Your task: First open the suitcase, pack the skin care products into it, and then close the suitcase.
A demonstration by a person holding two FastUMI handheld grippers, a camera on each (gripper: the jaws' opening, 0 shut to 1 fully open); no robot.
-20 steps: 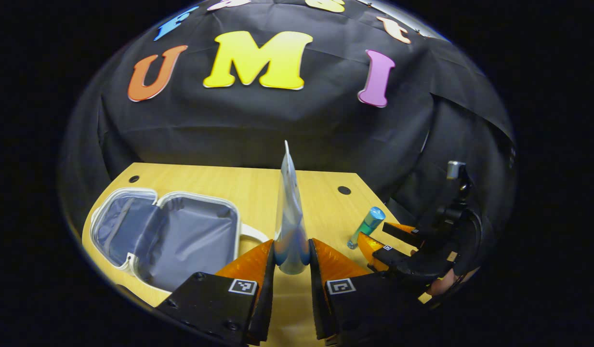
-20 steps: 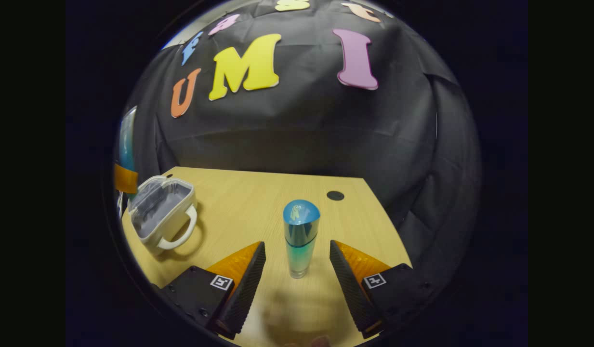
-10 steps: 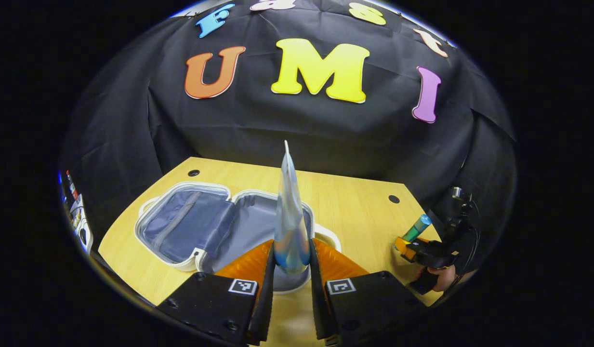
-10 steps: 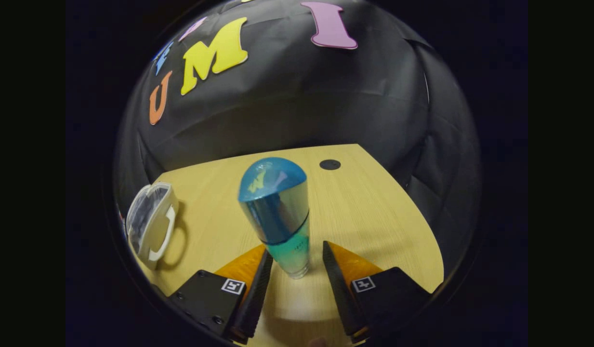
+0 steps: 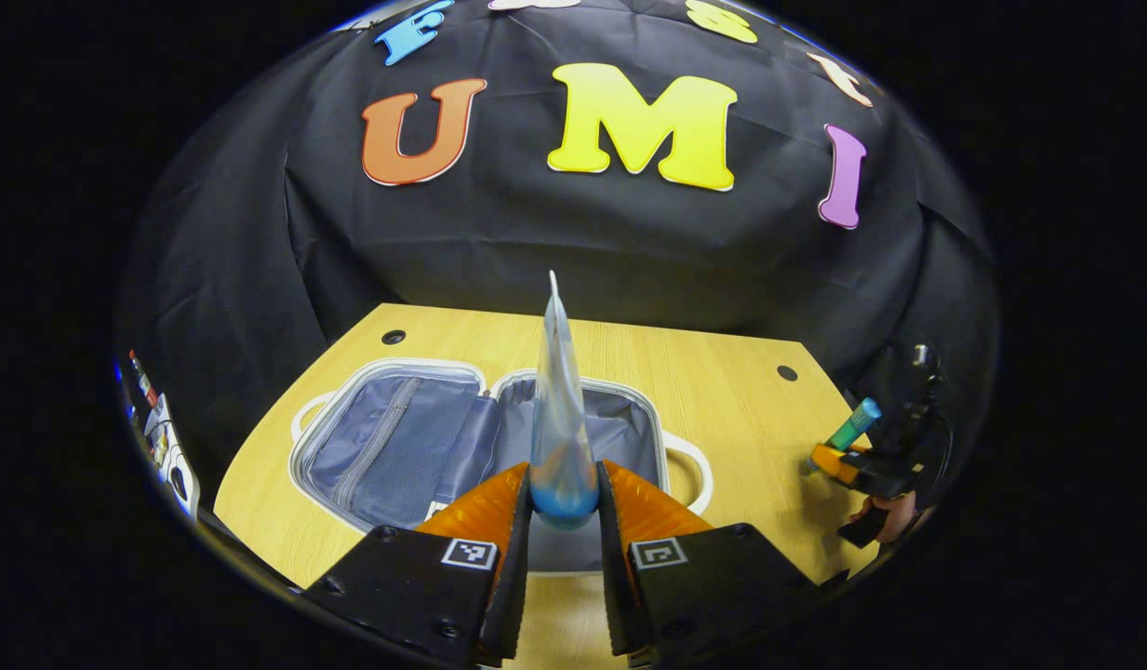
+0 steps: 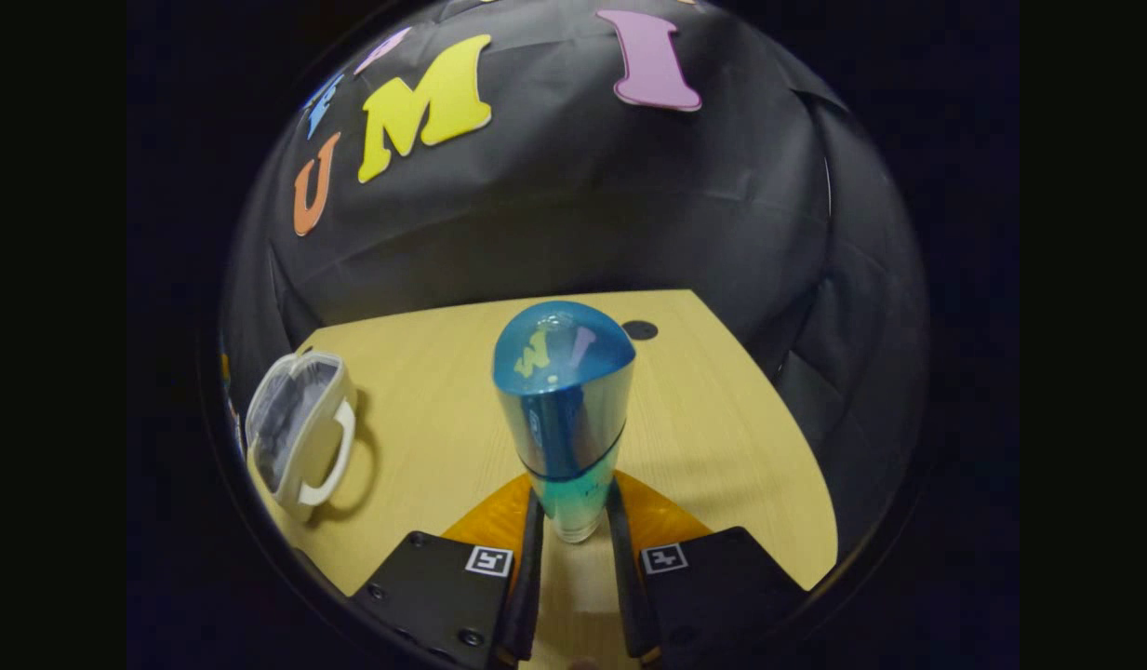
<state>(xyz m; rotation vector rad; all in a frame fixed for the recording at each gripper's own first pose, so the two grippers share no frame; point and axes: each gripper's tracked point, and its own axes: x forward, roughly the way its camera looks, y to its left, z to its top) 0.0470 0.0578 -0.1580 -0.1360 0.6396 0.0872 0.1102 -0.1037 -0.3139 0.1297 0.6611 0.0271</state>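
Wooden table [image 5: 713, 372] under both of my tools, with the suitcase [image 5: 396, 447] lying open on it, its two grey-lined halves spread flat and a white handle [image 5: 694, 470] poking out on the right side. My left gripper [image 5: 564, 507] is pinching a flat pouch [image 5: 559, 409] by its blue bottom end, both fingers pressed to its sides; the pouch stands upright, edge-on to me, and in the left gripper view it sits in front of the suitcase's right half. Whether it hangs directly over that half I cannot tell.

Far right in that same view I see my right gripper [image 5: 838, 461] with the hand [image 5: 894, 512] holding it, near the table's right edge and well apart from the suitcase. In the right gripper view, the right gripper [image 6: 573, 535] is clamped on the lower, clear teal part of a bottle [image 6: 564, 409] with a rounded blue cap, which stands upright between the fingers. I cannot tell if its base touches the table [image 6: 722, 419]. The suitcase [image 6: 299, 433] shows at the left there, handle toward me.
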